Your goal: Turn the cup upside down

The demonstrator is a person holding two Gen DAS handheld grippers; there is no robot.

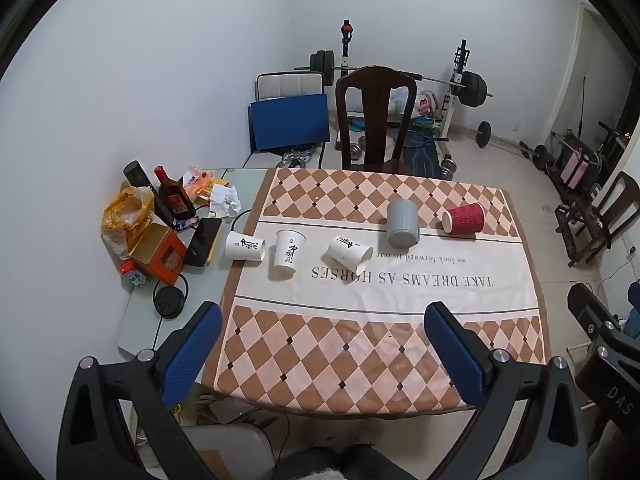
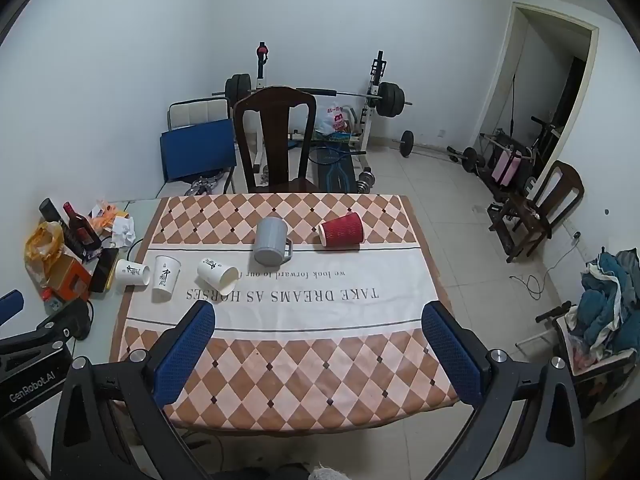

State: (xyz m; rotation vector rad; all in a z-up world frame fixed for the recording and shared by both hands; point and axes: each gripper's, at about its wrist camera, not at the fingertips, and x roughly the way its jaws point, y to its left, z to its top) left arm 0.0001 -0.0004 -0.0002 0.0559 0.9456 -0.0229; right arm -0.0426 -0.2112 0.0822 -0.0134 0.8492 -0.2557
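Listing contents from left to right:

- Clutter on the bare left strip of the counter [image 1: 138, 332]: a yellow plastic bag [image 1: 126, 210], a dark bottle with a red cap [image 1: 172, 196], an orange box [image 1: 162, 254], a black phone [image 1: 203, 242], crumpled white paper [image 1: 226, 200], and a round black disc with a cord [image 1: 168, 300].
- Left tongs [image 1: 324, 354]: blue-padded jaws spread wide, holding nothing, hovering above the near edge of the checked cloth [image 1: 340, 360].
- White paper cup, leftmost [image 1: 244, 246]: lying on its side at the cloth's left edge, mouth toward the right.
- White paper cup, second [image 1: 288, 255]: standing with its wider end up, just beside the first.
- White paper cup, third [image 1: 350, 254]: lying tilted on its side, mouth toward the near right, over the printed lettering.
- Grey mug [image 1: 402, 224]: on the cloth near the centre, closed base facing up and away, handle at its lower right; whether it rests fully on its rim cannot be told.
- Red ribbed paper cup [image 1: 463, 219]: on its side, right of the mug and apart from it, mouth toward the left.
- Right tongs [image 2: 318, 354]: jaws spread wide, gripping nothing, hovering above the near edge of the cloth.
- Dark wooden chair [image 1: 376, 116]: at the far side of the counter.
- Barbell rack [image 1: 460, 80]: against the back wall.
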